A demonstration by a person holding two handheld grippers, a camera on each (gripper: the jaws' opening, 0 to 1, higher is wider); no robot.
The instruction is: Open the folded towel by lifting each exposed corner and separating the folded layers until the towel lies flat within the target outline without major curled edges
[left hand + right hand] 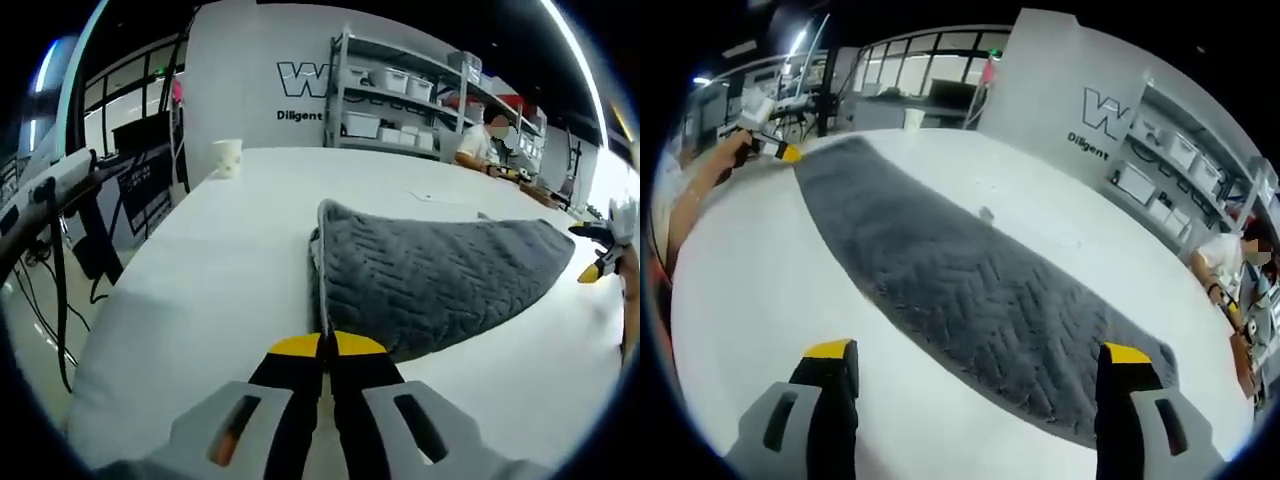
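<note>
Right now I see my left gripper with its yellow-tipped jaws pressed together at the near edge of the grey towel, which lies on the white table; whether cloth is pinched between them I cannot tell. My right gripper hangs with jaws spread wide over the towel's long strip, and a paper cup stands well apart.

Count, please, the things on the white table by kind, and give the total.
Grey quilted towel with herringbone pattern: 1
White paper cup: 1
Total: 2

Both lie on the white table. A small mark near the far edge is too small to identify.
</note>
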